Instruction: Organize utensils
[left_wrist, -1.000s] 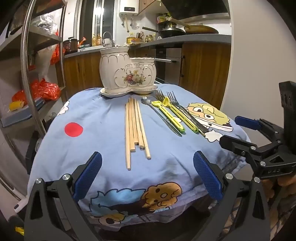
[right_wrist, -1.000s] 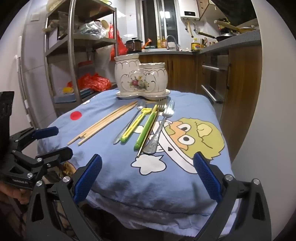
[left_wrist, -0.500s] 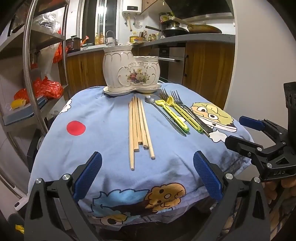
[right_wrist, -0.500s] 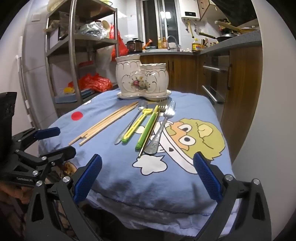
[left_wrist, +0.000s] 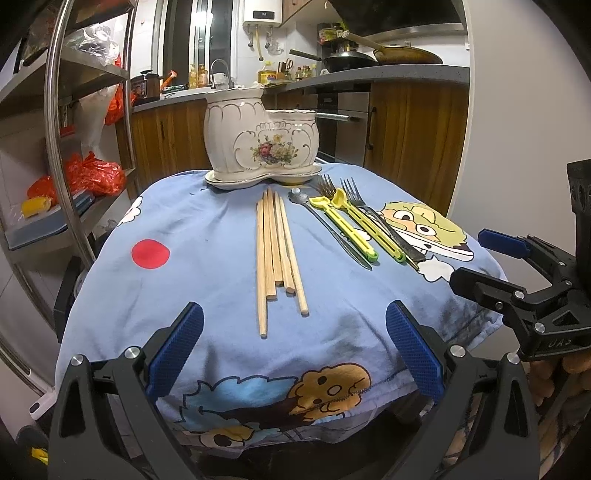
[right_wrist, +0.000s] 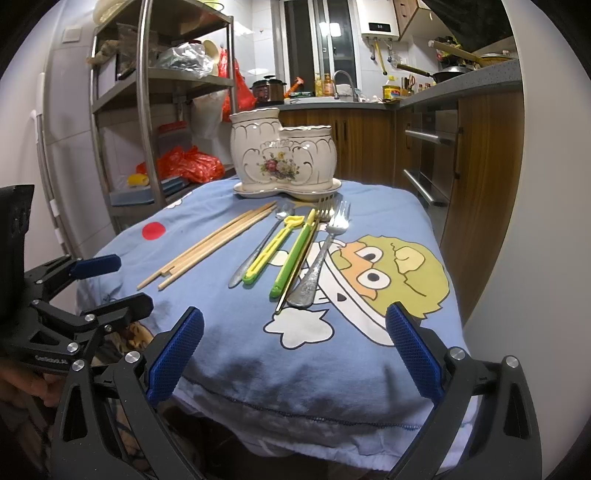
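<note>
Soft blue cartoon cloth (left_wrist: 207, 221) drapes my small table, and both grippers, left gripper (left_wrist: 293, 343) and right gripper (right_wrist: 293, 343), hover wide open and empty at its near edge. Chopsticks (left_wrist: 277, 251) lie loosely bundled, so I may pinch several or snag fabric. Beyond, forks (right_wrist: 325, 251) overlap green-handled utensils (right_wrist: 291, 254); farthest, the ceramic holder (left_wrist: 260, 142) could tip if nudged.

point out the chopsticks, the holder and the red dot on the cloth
chopsticks (left_wrist: 275, 251), left wrist view, mid-length of the bundle
holder (left_wrist: 258, 142), left wrist view, front wall by the flower print
red dot (left_wrist: 150, 253), left wrist view, its centre
</note>
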